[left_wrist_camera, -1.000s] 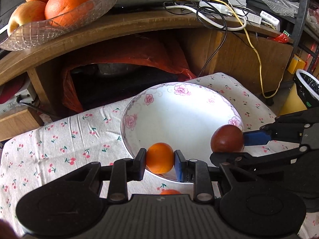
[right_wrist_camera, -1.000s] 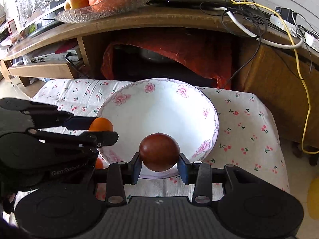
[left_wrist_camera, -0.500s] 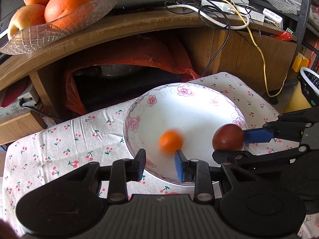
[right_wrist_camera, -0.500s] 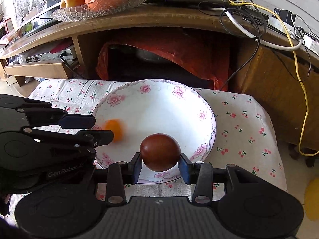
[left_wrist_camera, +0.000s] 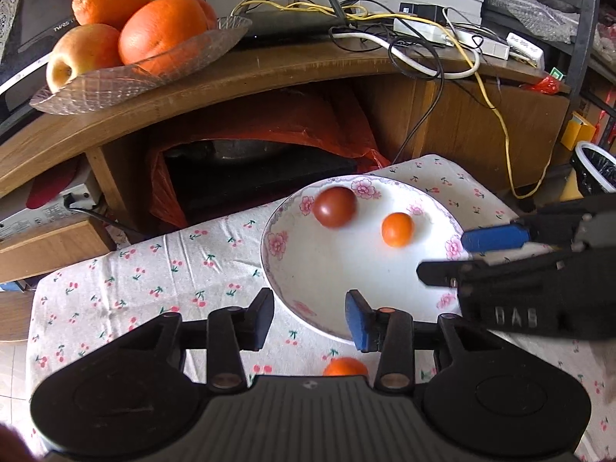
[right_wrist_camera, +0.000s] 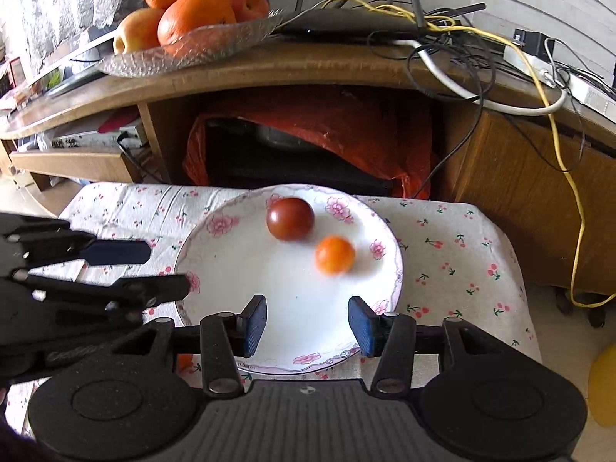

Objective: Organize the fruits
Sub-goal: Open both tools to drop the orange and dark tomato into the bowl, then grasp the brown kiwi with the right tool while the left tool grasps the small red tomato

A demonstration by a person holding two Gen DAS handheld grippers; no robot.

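Glossy round tomato (right_wrist_camera: pixel 290 218) and orange fruit (right_wrist_camera: pixel 334 255) in smooth bowl (right_wrist_camera: pixel 215 269).

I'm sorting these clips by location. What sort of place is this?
Most likely a home living room: a wooden media cabinet bearing a router and tangled cables, a glass fruit dish, and a low table under a cherry-print cloth.
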